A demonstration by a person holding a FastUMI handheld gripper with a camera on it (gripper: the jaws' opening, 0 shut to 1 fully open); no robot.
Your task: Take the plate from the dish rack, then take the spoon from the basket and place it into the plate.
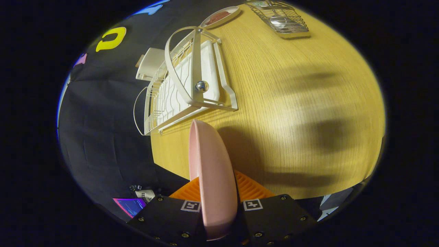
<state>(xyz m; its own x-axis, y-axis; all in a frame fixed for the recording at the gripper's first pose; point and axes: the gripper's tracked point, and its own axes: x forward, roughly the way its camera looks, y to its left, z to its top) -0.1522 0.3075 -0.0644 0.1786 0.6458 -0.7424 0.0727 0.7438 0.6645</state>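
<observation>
A pink plate (212, 175) stands on edge between my two fingers, and my gripper (216, 187) is shut on it, holding it above the wooden table (291, 103). Beyond the plate's top edge lies the white wire dish rack (181, 85) with its tray, no dishes in it. Far beyond, at the table's far end, a wire basket (281, 17) holds a metal spoon (278, 21).
A small oval dish (219, 16) with something reddish in it sits past the rack, beside the basket. A white box (150, 63) is behind the rack against the black cloth wall. Shadows fall across the table's open middle.
</observation>
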